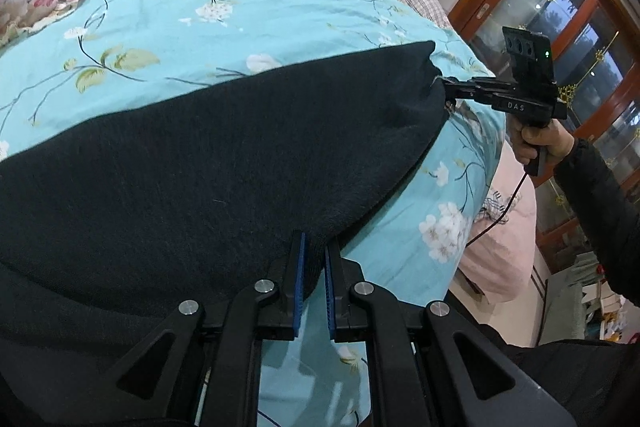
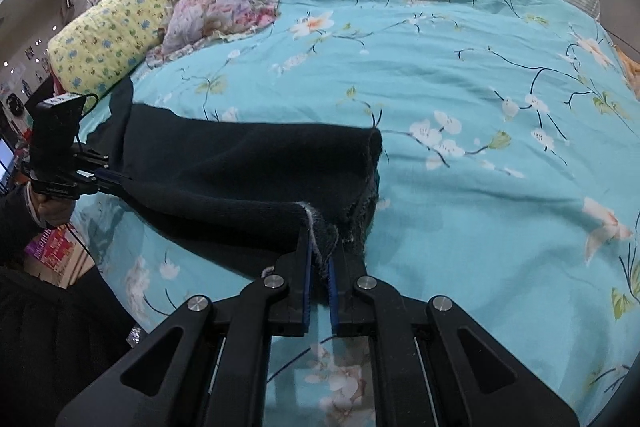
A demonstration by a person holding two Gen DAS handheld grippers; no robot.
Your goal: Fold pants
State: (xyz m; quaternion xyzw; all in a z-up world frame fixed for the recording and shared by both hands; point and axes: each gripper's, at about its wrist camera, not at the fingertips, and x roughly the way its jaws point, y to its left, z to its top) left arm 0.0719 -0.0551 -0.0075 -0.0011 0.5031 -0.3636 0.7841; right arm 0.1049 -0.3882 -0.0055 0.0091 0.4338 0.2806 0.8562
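The dark navy, fuzzy knit pants lie spread lengthwise across the bed, on its turquoise floral cover. In the right wrist view the cloth is doubled over, one layer on another, with a rolled fold along its far edge. The open end shows a frayed, pale grey inner edge, probably a cuff or the waistband. Two near corners are lifted off the cover, so the near edge hangs stretched.

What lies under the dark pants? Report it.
Under the dark pants lies the turquoise floral bedcover, showing around them. The covered part is hidden, so nothing else can be confirmed.
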